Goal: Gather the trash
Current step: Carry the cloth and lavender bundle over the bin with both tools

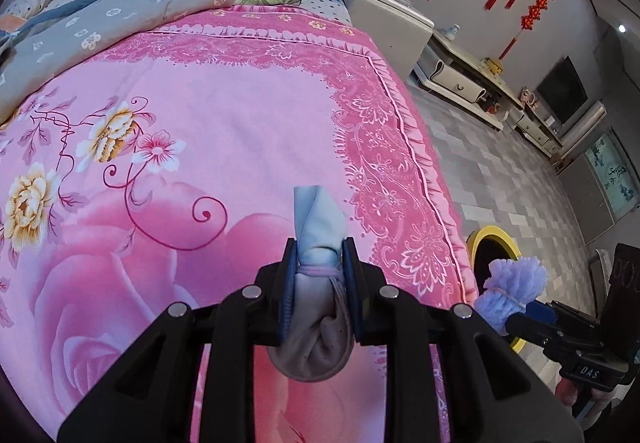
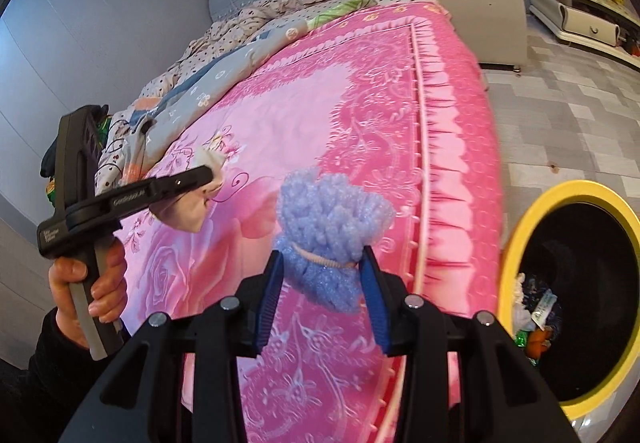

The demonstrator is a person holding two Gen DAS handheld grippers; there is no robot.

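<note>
- Trash: a pale crumpled cloth wad (image 1: pixel 320 243), pinched between the closed-in jaws of the left gripper (image 1: pixel 320 263) above the pink bedspread (image 1: pixel 224 123).
- Right gripper (image 2: pixel 324 275) clamps a blue foam bundle (image 2: pixel 328 227) near the bed's edge, beside the yellow-rimmed bin (image 2: pixel 516 235).

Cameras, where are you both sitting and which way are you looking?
Left wrist view: sits on the left gripper, looking down along its fingers over the pink bed cover; it holds a pale cloth bundle.
Right wrist view: sits on the right gripper, facing the bed's edge and the yellow-rimmed bin; it holds a purple foam bundle; a hand shows.
Shared: bed, bin, both bundles, each other's gripper.
</note>
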